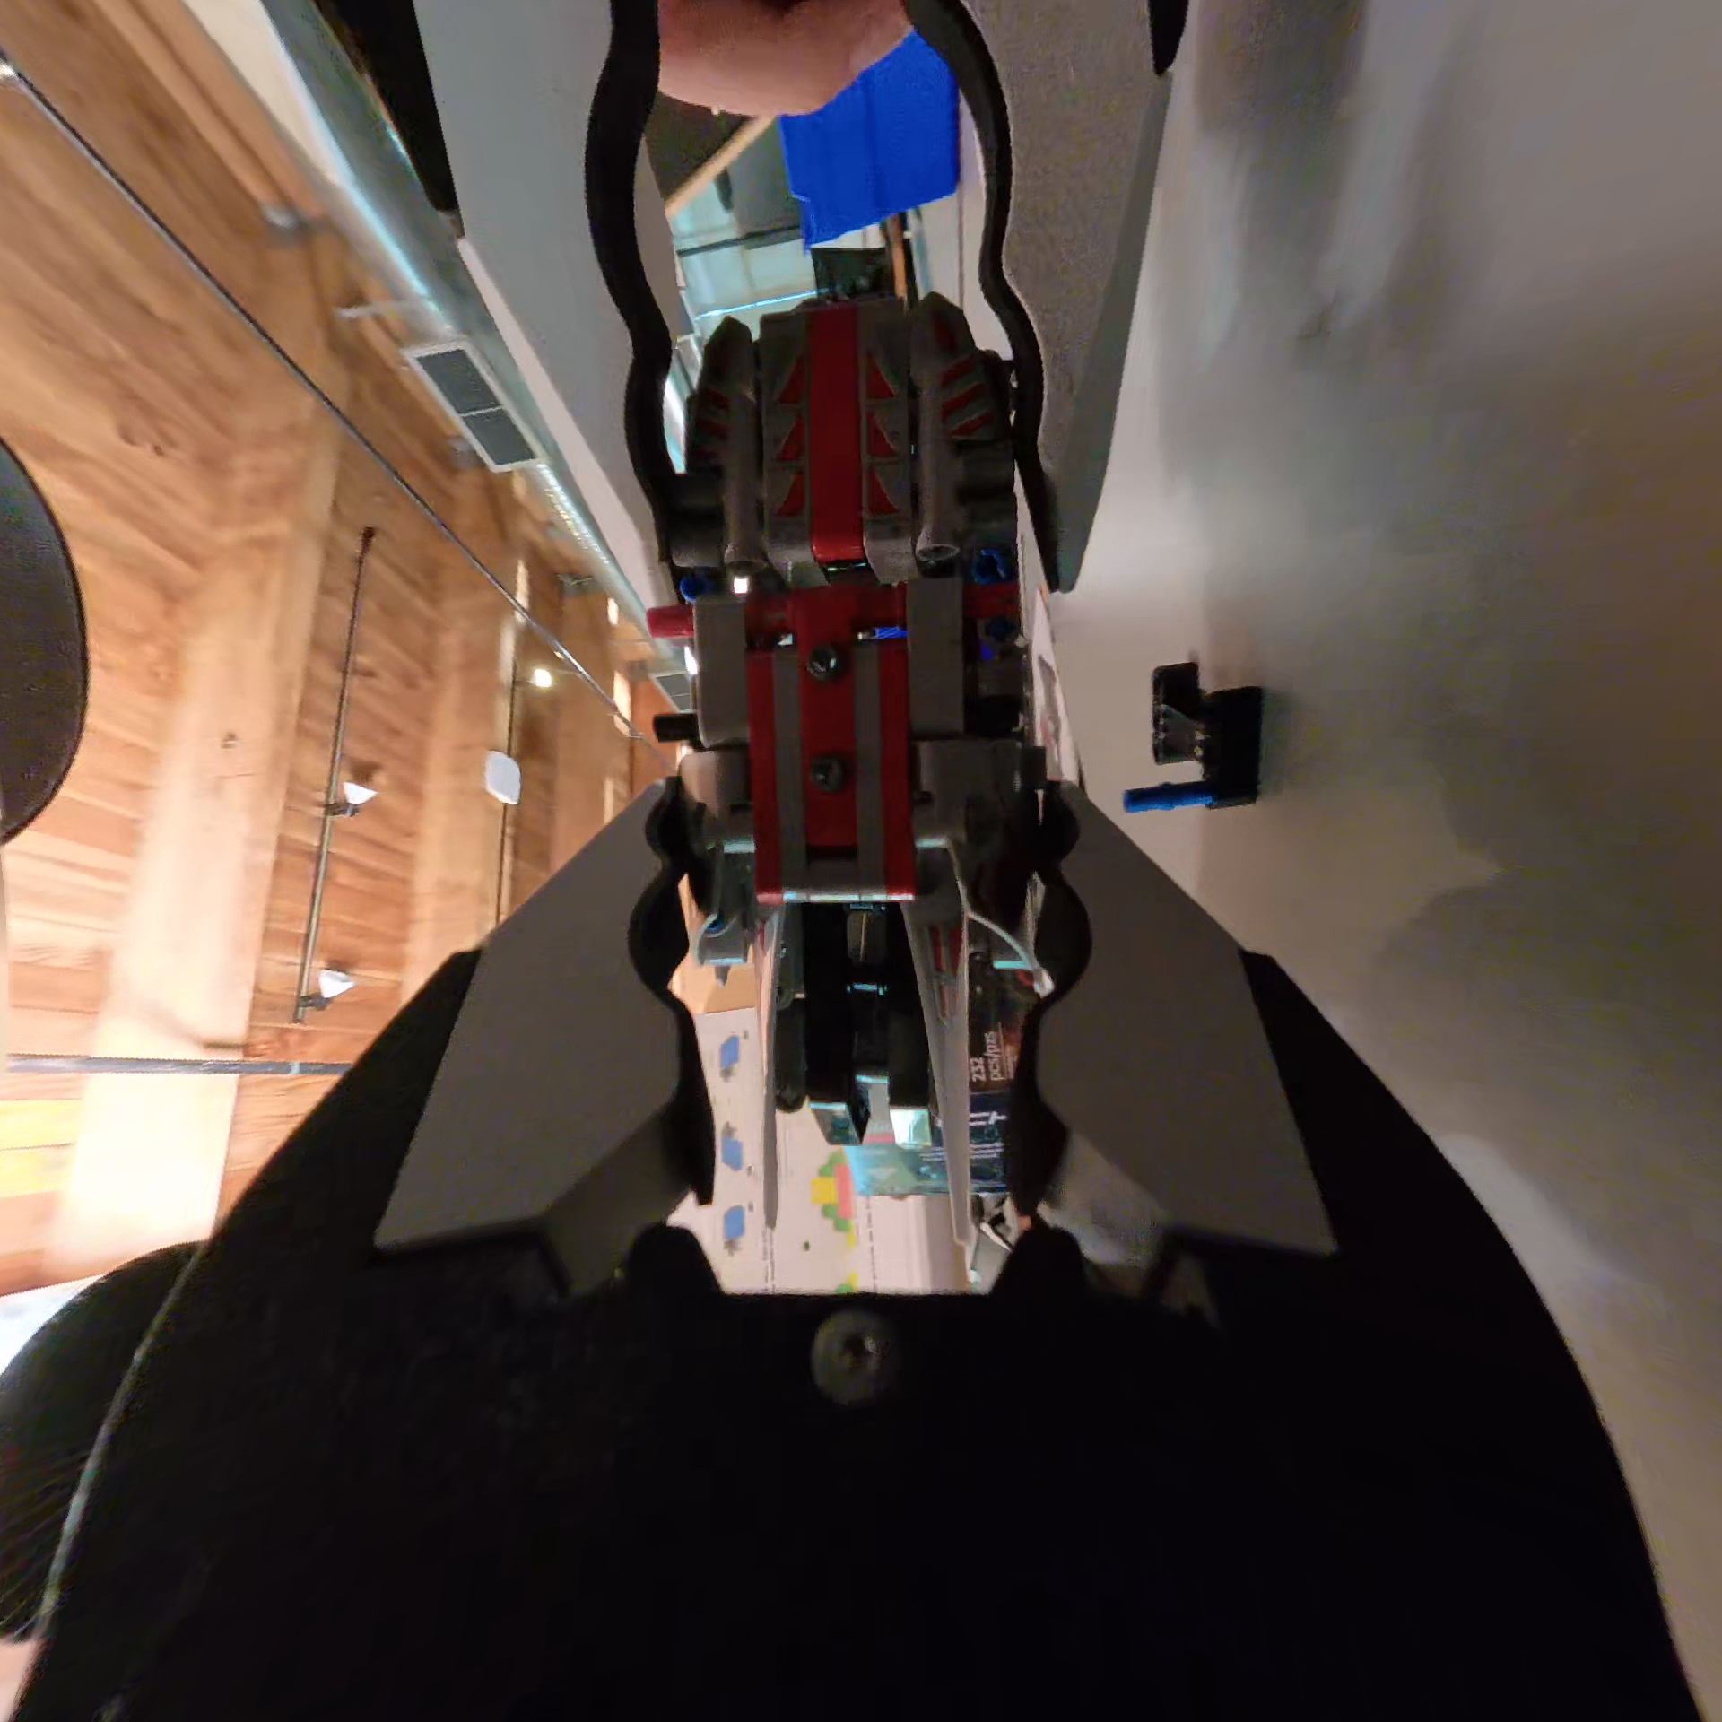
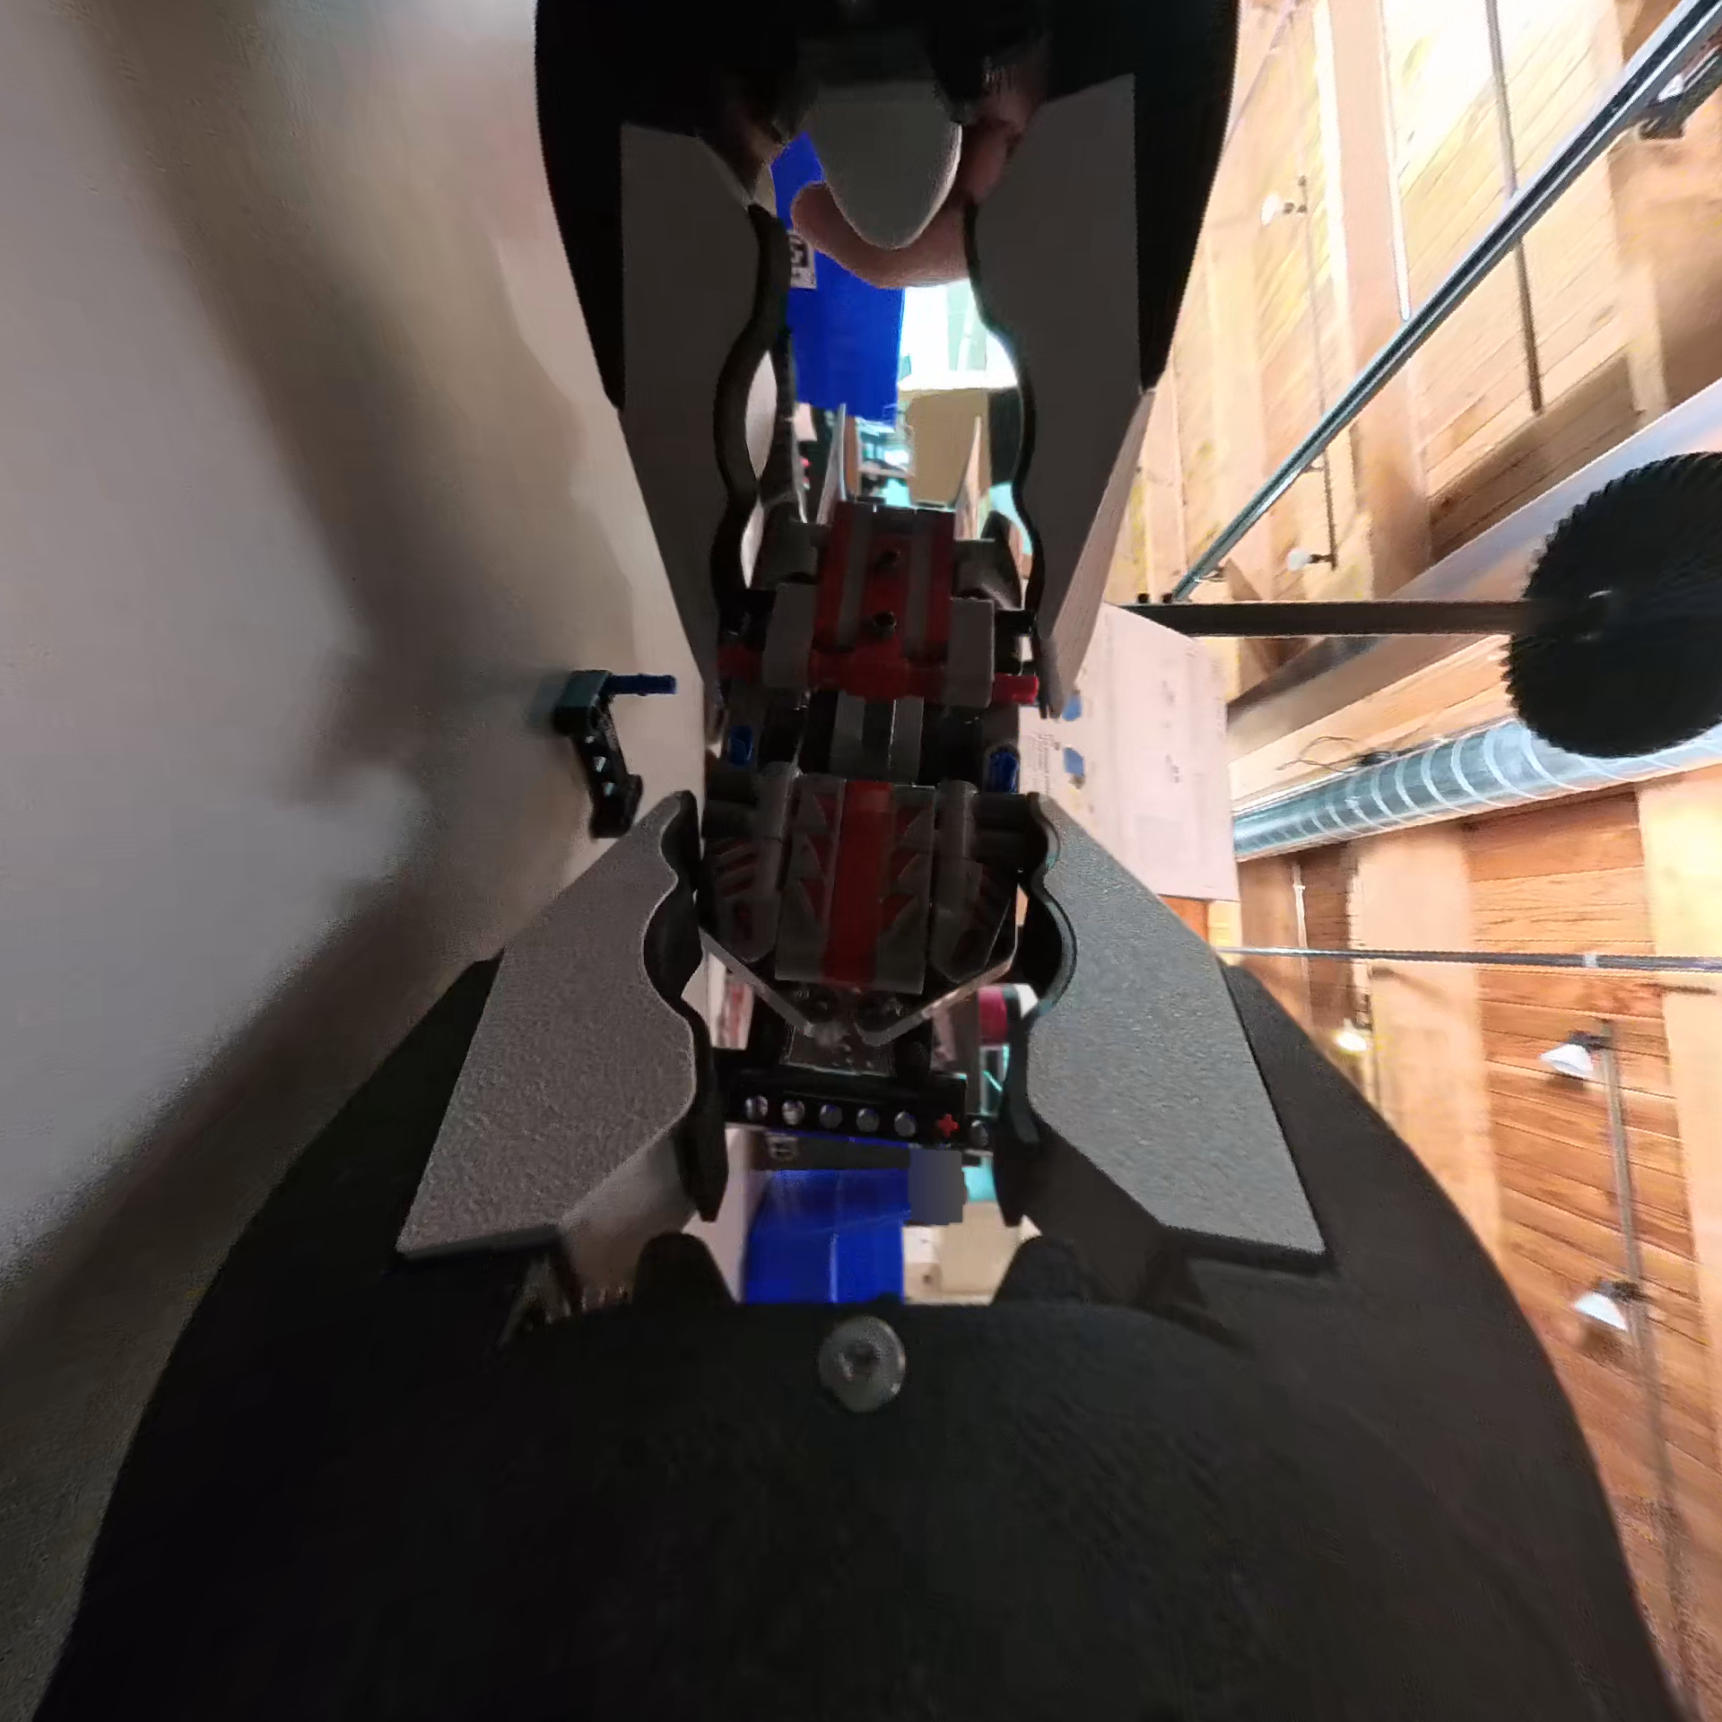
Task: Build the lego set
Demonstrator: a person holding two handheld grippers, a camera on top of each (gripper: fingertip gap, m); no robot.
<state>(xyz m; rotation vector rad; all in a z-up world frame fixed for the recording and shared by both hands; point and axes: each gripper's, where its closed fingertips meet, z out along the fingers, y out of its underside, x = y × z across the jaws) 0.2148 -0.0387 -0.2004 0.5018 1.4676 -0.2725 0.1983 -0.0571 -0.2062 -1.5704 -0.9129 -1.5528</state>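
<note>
We hold the red-and-grey lego vehicle [image 1: 829,652] off the tabletop [image 1: 1398,559] between both closed hand-held grippers, left [image 1: 857,895] and right [image 2: 862,904]. It looks light but snap-fragile; we grip its stiff side beams.

Red-and-grey brick-built vehicle model [image 1: 843,671], long and narrow, held off the white tabletop [image 1: 1398,466]; red centre stripe along its top, grey side panels with red wedge markings at one end, two dark pins in the red panel at the other; blue and red connector pins jut from its flanks; black beam with a row of holes at one end; small loose black angled piece with a blue pin [image 1: 1202,741] lies on the tabletop, apart from the model.
</note>
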